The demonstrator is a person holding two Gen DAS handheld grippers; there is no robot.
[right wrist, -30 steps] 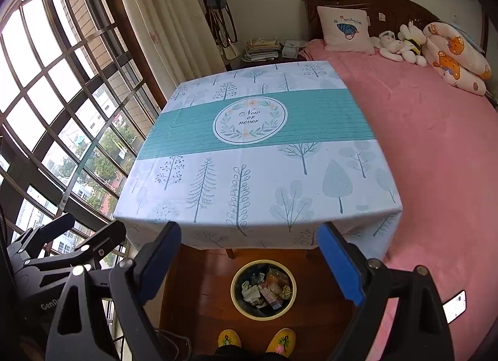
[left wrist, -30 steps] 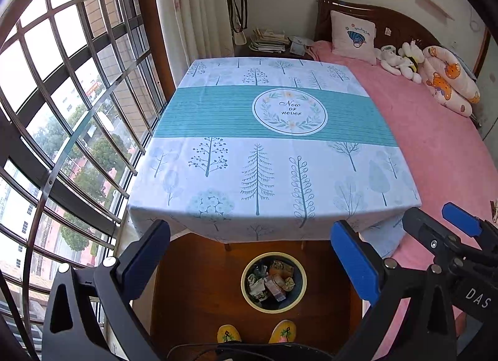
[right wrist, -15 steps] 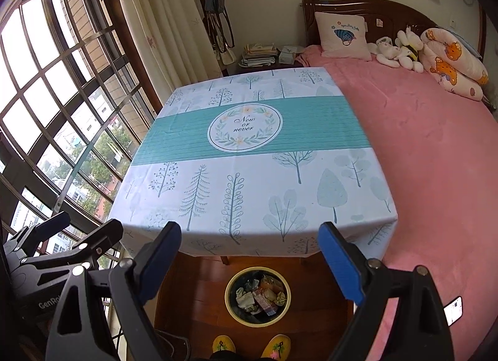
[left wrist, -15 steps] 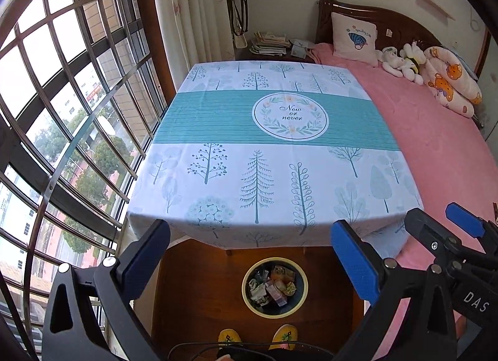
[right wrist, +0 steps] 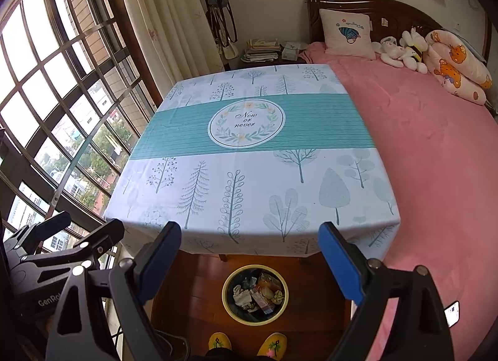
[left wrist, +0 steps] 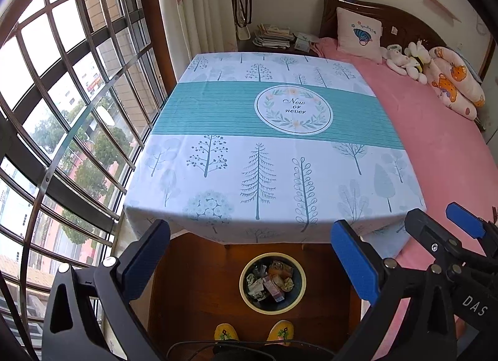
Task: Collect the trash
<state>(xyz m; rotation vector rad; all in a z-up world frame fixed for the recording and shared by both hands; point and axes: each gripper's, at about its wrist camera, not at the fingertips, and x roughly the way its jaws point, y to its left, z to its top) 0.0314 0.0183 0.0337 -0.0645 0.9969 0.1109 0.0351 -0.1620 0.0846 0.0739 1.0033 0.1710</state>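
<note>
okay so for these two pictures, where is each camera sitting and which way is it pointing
Left wrist: on the left gripper, looking down over the table; right gripper at its right, yellow slippers below.
Right wrist: on the right gripper, same direction; left gripper at its left.
Shared: table, trash bin, bed, window.

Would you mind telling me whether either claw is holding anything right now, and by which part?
Nothing is held: the left claw and right claw are both open and empty.

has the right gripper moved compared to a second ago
Yes. In the right wrist view the table and trash bin sit lower and smaller, with more floor showing, so the open right gripper has pulled up and back.
</note>
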